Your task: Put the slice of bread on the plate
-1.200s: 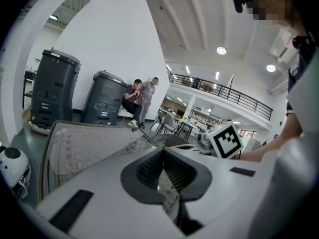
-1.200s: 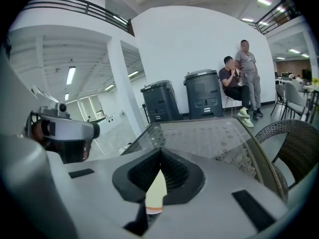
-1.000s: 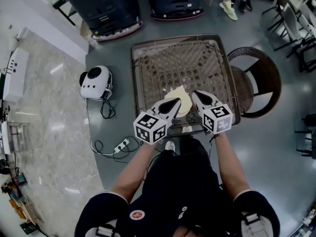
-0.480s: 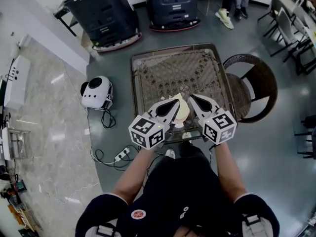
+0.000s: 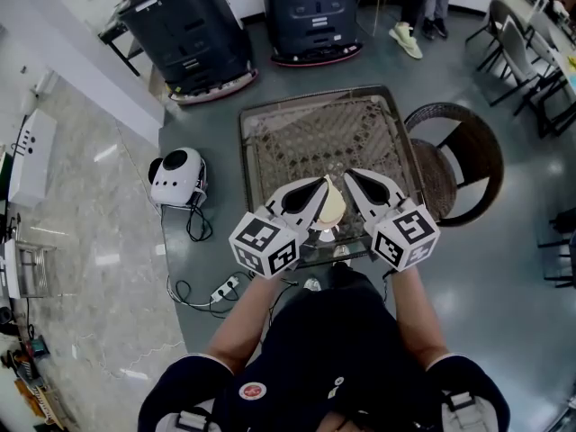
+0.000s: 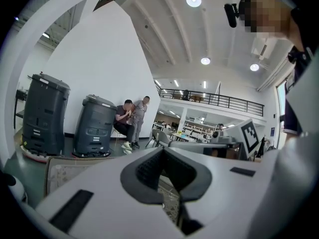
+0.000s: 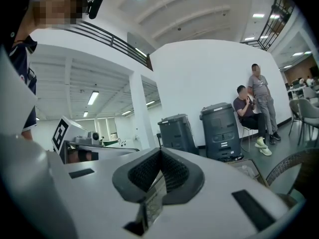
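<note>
Beside the table [image 5: 247, 151], wicker chair [image 5: 490, 151] (white device [image 5: 177, 171] opposite)

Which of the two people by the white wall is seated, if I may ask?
The person in the dark top; the person in grey beside them stands.

- grey floor [image 5: 504, 268] meets pale marble floor [image 5: 81, 268] on the left;
- wicker bench [image 5: 270, 142] mid-room, wicker chair [image 5: 468, 165] at its right;
- two dark machines [image 5: 184, 30] far, by a white wall [image 6: 99, 63];
- round ceiling lights [image 6: 194, 0] overhead
</note>
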`<action>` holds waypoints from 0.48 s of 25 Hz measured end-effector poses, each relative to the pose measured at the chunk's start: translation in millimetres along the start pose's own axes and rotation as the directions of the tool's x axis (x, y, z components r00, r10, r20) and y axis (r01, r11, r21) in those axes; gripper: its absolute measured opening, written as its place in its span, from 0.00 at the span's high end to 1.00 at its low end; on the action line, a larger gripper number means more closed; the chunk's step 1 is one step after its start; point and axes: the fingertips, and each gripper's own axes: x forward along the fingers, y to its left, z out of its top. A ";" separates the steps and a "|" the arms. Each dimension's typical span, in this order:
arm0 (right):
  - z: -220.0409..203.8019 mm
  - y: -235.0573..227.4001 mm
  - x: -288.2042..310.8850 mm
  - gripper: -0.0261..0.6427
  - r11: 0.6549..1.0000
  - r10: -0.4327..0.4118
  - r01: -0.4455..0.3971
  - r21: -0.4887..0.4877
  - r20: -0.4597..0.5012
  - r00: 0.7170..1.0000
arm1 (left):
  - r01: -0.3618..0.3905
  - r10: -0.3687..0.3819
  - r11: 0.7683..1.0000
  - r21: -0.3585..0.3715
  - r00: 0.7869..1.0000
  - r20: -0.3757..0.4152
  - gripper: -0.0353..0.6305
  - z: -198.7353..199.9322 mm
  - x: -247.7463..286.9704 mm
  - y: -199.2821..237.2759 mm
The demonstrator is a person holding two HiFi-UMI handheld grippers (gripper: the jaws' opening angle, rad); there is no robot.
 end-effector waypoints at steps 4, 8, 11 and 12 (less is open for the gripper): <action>11.9 6.3 -0.3 0.95 1.000 0.003 -0.003 -0.008 0.025 1.000 | 0.004 -0.004 1.000 0.006 1.000 0.013 0.94 7.2 -2.2 -1.1; 21.8 11.3 -1.1 0.95 1.000 0.006 -0.005 -0.018 0.043 0.999 | 0.015 -0.015 1.000 0.013 1.000 0.023 0.94 14.0 -2.1 -4.5; 24.8 13.5 -2.6 0.95 1.000 0.005 -0.004 -0.023 0.054 0.999 | 0.021 -0.022 1.000 0.019 0.999 0.027 0.94 16.2 -1.6 -7.5; 25.8 13.7 -3.1 0.95 1.000 0.003 -0.002 -0.024 0.056 0.998 | 0.023 -0.024 1.000 0.020 0.999 0.029 0.94 17.0 -1.5 -8.2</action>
